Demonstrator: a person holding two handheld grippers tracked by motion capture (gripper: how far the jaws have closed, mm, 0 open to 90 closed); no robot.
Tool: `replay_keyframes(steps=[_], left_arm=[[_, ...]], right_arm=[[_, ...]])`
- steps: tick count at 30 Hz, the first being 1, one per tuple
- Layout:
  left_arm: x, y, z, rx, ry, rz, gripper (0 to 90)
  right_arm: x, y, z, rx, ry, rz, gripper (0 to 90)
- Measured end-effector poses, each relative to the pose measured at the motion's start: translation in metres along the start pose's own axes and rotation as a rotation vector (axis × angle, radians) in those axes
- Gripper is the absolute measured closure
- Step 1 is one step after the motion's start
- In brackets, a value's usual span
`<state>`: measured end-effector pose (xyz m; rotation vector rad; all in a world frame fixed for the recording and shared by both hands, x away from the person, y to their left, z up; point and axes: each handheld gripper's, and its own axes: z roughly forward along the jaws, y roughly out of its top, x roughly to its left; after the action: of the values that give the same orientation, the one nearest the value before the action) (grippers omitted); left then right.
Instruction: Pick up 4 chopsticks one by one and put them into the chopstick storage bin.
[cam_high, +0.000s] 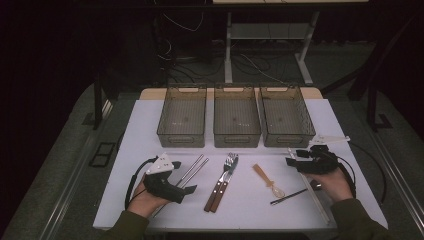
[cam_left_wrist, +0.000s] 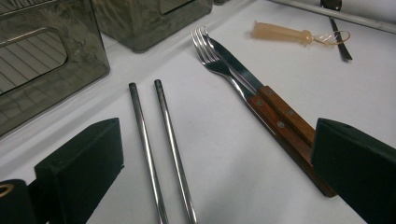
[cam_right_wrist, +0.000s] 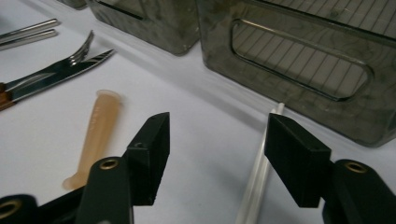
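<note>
Two metal rods (cam_high: 192, 170) (cam_left_wrist: 161, 140) lie side by side on the white table, with a wooden-handled fork (cam_high: 229, 165) (cam_left_wrist: 210, 58) and knife (cam_left_wrist: 238, 67) just to their right. Further right are a tan-handled spoon (cam_high: 265, 180) (cam_right_wrist: 95, 135), a thin black stick (cam_high: 290, 196) and a long white stick (cam_high: 320, 202) (cam_right_wrist: 257, 186). My left gripper (cam_high: 185, 190) (cam_left_wrist: 217, 177) stands open low over the near ends of the rods, its far jaw by the knife handle. My right gripper (cam_high: 291, 161) (cam_right_wrist: 217, 154) is open near the white stick's far end, which lies under one jaw, with nothing gripped.
Three dark see-through bins stand in a row at the back of the table: left (cam_high: 181, 137), middle (cam_high: 237, 138), right (cam_high: 285, 139). The right bin's wall (cam_right_wrist: 303, 60) is close ahead of my right gripper. Bare tabletop (cam_high: 250, 210) lies along the front edge.
</note>
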<state>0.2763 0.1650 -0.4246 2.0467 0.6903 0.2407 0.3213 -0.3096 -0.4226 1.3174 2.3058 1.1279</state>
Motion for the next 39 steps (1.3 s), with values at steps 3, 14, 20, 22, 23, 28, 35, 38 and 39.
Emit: replay_keyframes(steps=[3,14,20,22,23,28,35,38,39], left_arm=[[0.000,0.000,0.000,0.002,-0.001,0.001,1.4],[0.000,0.000,0.000,0.001,-0.001,-0.001,1.4],[0.000,-0.002,0.001,0.000,0.000,-0.007,1.4],[0.001,-0.002,0.001,0.004,0.001,-0.005,1.4],[0.001,-0.002,0.001,0.004,0.001,-0.005,1.4],[0.000,-0.002,0.001,0.005,0.002,-0.003,1.4],[-0.001,-0.002,0.002,0.007,0.000,-0.003,1.5],[0.000,-0.002,0.001,0.009,0.000,0.000,1.5],[0.000,-0.002,0.001,0.008,0.001,-0.001,1.5]], right_arm=[[-0.005,0.003,0.004,0.006,-0.011,0.014,49.0],[-0.021,0.012,0.022,0.068,-0.057,0.034,65.8],[-0.028,0.013,0.028,0.090,-0.086,0.038,69.1],[-0.029,0.013,0.029,0.094,-0.085,0.039,70.4],[-0.030,0.012,0.029,0.098,-0.082,0.037,70.7],[-0.029,0.011,0.031,0.108,-0.077,0.033,71.3],[-0.028,0.010,0.035,0.141,-0.086,0.019,71.8],[-0.027,0.009,0.036,0.149,-0.091,0.013,72.9],[-0.027,0.009,0.037,0.151,-0.094,0.013,73.9]])
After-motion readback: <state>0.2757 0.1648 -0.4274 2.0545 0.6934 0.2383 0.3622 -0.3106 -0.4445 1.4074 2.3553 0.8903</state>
